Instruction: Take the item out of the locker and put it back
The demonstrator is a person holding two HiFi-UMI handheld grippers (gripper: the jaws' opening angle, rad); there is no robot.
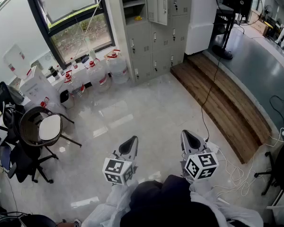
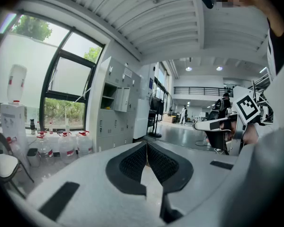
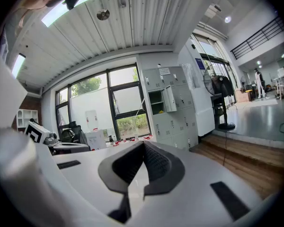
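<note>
A grey bank of lockers [image 1: 156, 27] stands against the far wall, several steps away. One upper door [image 1: 157, 4] hangs open, and a small yellow item [image 1: 138, 18] lies on the shelf inside. That open compartment [image 3: 157, 102] also shows in the right gripper view, and the lockers [image 2: 114, 112] show in the left gripper view. My left gripper [image 1: 131, 143] and right gripper [image 1: 185, 135] are held side by side over the floor, both pointing toward the lockers. Both are shut, tips touching, nothing between them.
Large water jugs [image 1: 104, 70] line the floor under the window, left of the lockers. Office chairs [image 1: 38, 131] stand at the left. A wooden step [image 1: 217, 103] and a raised grey platform run along the right, with cables [image 1: 236, 174] and a standing fan [image 1: 225, 13].
</note>
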